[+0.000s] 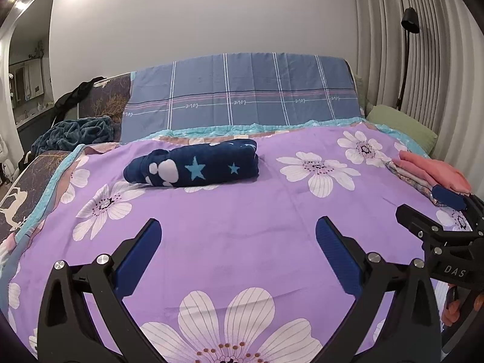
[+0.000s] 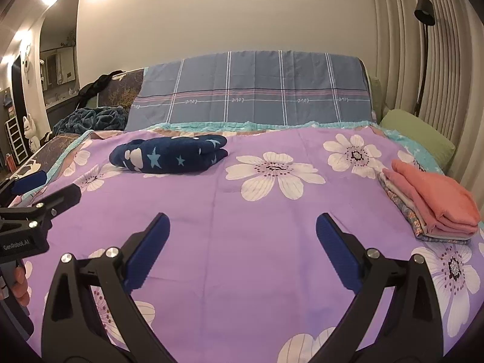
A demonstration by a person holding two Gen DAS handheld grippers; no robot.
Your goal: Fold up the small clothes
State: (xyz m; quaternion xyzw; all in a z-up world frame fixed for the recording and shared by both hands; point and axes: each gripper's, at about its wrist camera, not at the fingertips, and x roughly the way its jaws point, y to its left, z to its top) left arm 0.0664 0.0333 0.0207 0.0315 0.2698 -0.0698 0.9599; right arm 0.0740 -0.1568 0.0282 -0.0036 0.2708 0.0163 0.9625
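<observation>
While both grippers hang over the purple flower bed cover (image 1: 242, 211), the left gripper (image 1: 239, 233) and right gripper (image 2: 242, 230) have fingers spread wide, holding nothing. A folded dark blue star cloth (image 1: 193, 166) lies far ahead; a folded pink pile (image 2: 435, 202) sits right.

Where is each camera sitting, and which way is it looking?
Left wrist: on the open left gripper, looking across the purple flowered bedsheet at the navy star-patterned folded garment; right gripper alongside.
Right wrist: on the open right gripper, same direction; left gripper and fingertips show.
Shared: navy garment, pink folded stack.
</observation>
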